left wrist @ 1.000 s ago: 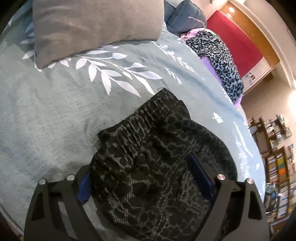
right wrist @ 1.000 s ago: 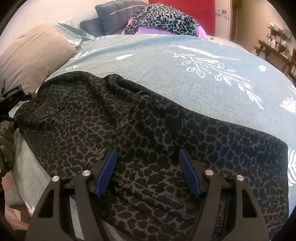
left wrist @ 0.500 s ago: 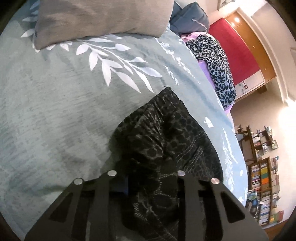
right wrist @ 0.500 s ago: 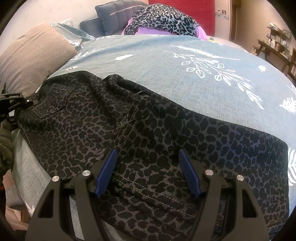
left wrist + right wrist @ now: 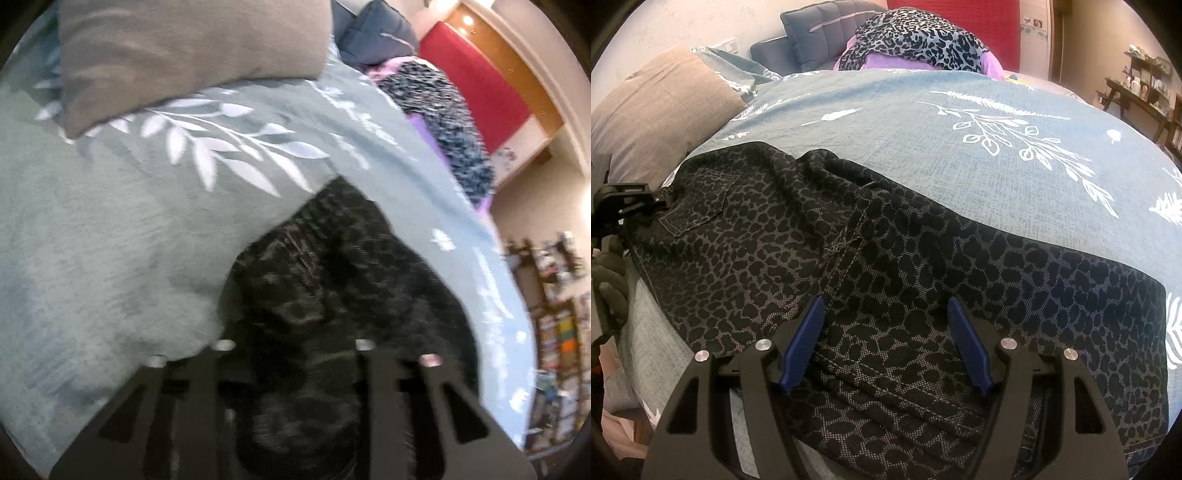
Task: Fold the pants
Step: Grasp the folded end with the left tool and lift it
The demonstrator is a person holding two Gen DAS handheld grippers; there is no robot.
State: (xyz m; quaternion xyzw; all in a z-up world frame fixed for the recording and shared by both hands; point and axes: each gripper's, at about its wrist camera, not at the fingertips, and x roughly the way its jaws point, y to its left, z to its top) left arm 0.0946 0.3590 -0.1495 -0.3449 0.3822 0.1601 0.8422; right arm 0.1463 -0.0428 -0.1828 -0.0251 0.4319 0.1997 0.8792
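Observation:
Dark leopard-print pants (image 5: 923, 258) lie spread across a grey-blue bedspread (image 5: 960, 155). In the left wrist view their waist end (image 5: 332, 266) is bunched up between the black fingers of my left gripper (image 5: 291, 354), whose jaws are closing tight on the fabric. The picture there is blurred. That same left gripper (image 5: 631, 199) shows at the left edge of the right wrist view, pinching the waist corner beside the back pocket. My right gripper (image 5: 884, 321) stands open over the pants near the crotch seam, its blue pads (image 5: 803, 343) apart with flat fabric under them.
A beige pillow (image 5: 184, 51) lies beyond the waist end. A pile with a leopard-print garment (image 5: 916, 40) on purple cloth sits at the far side by a dark blue cushion (image 5: 816, 33). A gloved hand (image 5: 609, 291) is at the left. Shelves (image 5: 557, 350) stand past the bed's right edge.
My left gripper went from wide open around the waist end to shut on it, gathering the fabric into a narrow bunch. The right gripper has not moved.

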